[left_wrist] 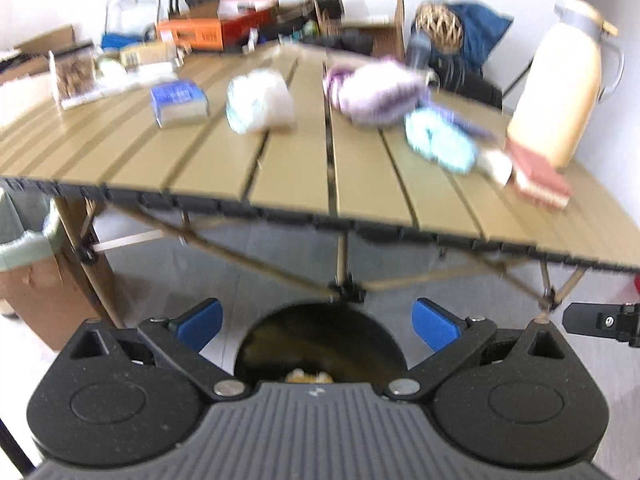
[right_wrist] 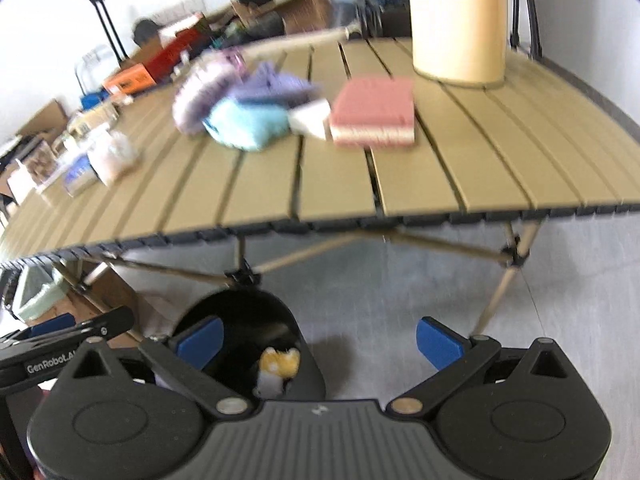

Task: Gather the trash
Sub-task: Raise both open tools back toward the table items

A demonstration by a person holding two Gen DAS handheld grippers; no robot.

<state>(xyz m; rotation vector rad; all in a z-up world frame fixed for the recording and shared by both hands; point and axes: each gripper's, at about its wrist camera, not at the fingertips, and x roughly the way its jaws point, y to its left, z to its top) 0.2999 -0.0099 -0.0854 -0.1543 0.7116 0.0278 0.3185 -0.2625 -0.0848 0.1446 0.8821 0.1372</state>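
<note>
A black round trash bin (left_wrist: pixel 320 340) stands on the floor under the table's front edge, with yellow and white scraps (right_wrist: pixel 278 368) inside; it also shows in the right wrist view (right_wrist: pixel 248 332). My left gripper (left_wrist: pixel 318 324) is open and empty, held over the bin. My right gripper (right_wrist: pixel 318 340) is open and empty, just right of the bin. On the tan slatted table (left_wrist: pixel 296 176) lie a blue-white packet (left_wrist: pixel 178 102), a white wad (left_wrist: pixel 260 100), purple cloth (left_wrist: pixel 376 90), a teal cloth (left_wrist: pixel 440 140) and a pink sponge (right_wrist: pixel 374 114).
A tall cream jug (left_wrist: pixel 560 92) stands at the table's right end. Boxes and clutter (left_wrist: pixel 208 32) crowd the far side. A cardboard box with a green liner (left_wrist: pixel 24 248) sits on the floor at left. The table's crossed legs (left_wrist: pixel 344 280) stand behind the bin.
</note>
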